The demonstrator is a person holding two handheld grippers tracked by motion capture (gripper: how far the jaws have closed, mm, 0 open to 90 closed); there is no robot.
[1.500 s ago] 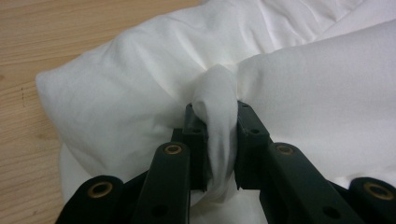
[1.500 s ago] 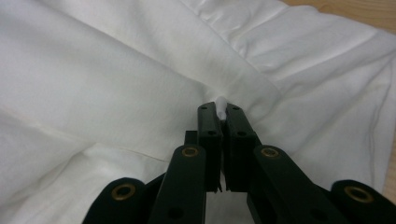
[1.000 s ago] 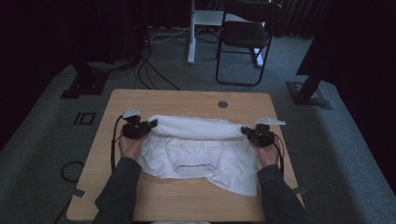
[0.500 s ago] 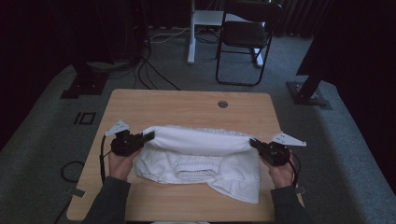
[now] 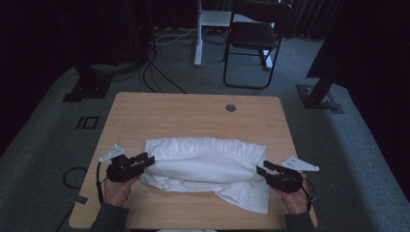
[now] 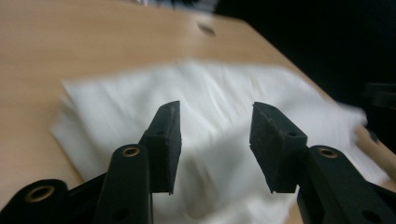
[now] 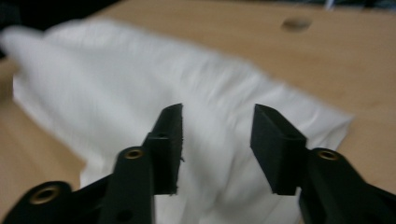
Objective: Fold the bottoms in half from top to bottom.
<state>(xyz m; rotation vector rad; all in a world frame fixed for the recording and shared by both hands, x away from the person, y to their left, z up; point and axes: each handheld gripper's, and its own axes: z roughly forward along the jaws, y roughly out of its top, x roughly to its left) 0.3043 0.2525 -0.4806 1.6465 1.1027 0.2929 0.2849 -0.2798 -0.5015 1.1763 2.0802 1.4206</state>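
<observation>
Dim rm: grey carpet [image 5: 338,145], black chair [image 5: 254,36] behind wood table [image 5: 193,116].

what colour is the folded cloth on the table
Plain white, no pattern; the cloth shows best in the high view, lying on the wooden table.

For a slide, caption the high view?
Both open grippers, left and right, flank a folded white garment on the wooden table.

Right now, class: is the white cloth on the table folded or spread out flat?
Folded. The white cloth lies doubled on the table, with a rolled far edge and layered edges along its near side.
</observation>
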